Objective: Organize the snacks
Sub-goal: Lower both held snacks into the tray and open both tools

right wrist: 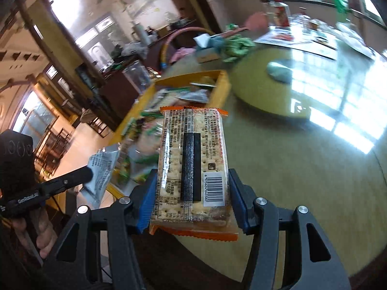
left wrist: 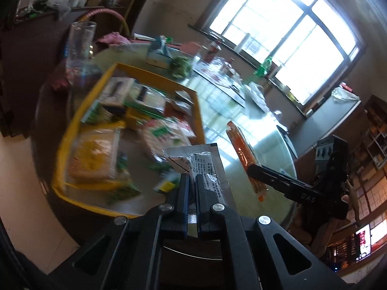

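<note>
Tongs first: we are clenching a silver sachet (left wrist: 193, 162) in the left tongs (left wrist: 191, 181) and a cracker pack (right wrist: 193, 164) in the right tongs (right wrist: 191, 193); we are carrying both, probably toward the yellow tray (left wrist: 60, 149) near the counter's (right wrist: 302, 169) edge.

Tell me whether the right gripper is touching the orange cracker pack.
Touching. The right wrist view shows the right gripper with both blue pads pressed against the long sides of the orange cracker pack, holding it above the table.
</note>
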Available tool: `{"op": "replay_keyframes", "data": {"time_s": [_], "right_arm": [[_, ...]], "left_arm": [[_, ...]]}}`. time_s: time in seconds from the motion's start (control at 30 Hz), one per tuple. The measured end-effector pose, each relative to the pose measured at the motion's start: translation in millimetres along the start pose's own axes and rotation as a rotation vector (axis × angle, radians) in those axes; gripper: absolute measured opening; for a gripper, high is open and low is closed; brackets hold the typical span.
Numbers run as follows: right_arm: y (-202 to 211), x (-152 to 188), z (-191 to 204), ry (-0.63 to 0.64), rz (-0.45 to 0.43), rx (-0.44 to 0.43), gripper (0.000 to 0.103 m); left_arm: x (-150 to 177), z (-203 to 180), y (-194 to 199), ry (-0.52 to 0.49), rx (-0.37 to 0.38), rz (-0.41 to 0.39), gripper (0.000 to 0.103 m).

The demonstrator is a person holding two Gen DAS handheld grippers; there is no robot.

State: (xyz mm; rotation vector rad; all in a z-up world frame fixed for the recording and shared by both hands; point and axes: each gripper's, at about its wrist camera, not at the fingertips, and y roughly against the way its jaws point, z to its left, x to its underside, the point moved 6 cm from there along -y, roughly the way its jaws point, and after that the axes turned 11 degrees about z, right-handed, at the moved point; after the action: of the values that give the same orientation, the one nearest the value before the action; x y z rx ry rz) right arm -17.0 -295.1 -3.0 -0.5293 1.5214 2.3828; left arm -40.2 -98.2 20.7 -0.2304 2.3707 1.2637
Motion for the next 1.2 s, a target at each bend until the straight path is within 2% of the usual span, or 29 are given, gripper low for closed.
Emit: {"op": "replay_keyframes", "data": {"time_s": [0.13, 0.23, 0.43, 0.53, 0.63, 0.7, 0.73, 0.8, 0.87, 0.93, 1.0, 1.1, 1.2], "right_arm": [[-26, -27, 27, 0.034, 0.030, -0.028, 0.057], [-48, -47, 36, 0.029, 0.069, -0.066, 0.057], [-88, -78, 35, 0.025, 0.113, -0.012, 0.057], [-97, -83, 34, 0.029, 0.108, 0.063, 0.057], [-106, -82, 31, 0.020, 0.134, 0.044, 0.058], [-111, -84, 30, 0.045, 0.131, 0.061, 0.058], [-111, -86, 28, 0.048, 0.120, 0.080, 0.063], [-105, -89, 23, 0.014, 0.093, 0.089, 0.070], [-87, -85, 27, -0.007, 0.045, 0.026, 0.076], [-64, -75, 31, -0.015, -0.009, 0.016, 0.084], [-47, -62, 37, -0.012, -0.048, 0.013, 0.085], [-23, -33, 43, 0.016, -0.085, 0.024, 0.085], [-14, -12, 37, -0.062, -0.113, 0.017, 0.085]], "left_arm": [[-10, 22, 0, -0.009, -0.040, -0.001, 0.000], [-17, 36, -6, -0.001, -0.035, 0.011, 0.000], [-20, 64, -22, 0.023, -0.031, 0.063, 0.000], [-13, 67, -32, 0.022, -0.014, 0.090, 0.000], [-8, 65, -39, 0.015, -0.010, 0.093, 0.001], [-8, 62, -43, 0.007, -0.024, 0.074, 0.003], [-8, 60, -44, -0.003, -0.039, 0.070, 0.005], [-6, 51, -40, -0.013, -0.073, 0.061, 0.016], [-2, 37, -29, -0.048, -0.087, 0.017, 0.062], [3, 25, -17, -0.079, -0.162, -0.045, 0.084], [8, 15, -8, -0.120, -0.266, -0.094, 0.084], [17, 5, -4, -0.155, -0.370, -0.111, 0.084], [22, -1, 5, -0.164, -0.458, -0.157, 0.084]]}}
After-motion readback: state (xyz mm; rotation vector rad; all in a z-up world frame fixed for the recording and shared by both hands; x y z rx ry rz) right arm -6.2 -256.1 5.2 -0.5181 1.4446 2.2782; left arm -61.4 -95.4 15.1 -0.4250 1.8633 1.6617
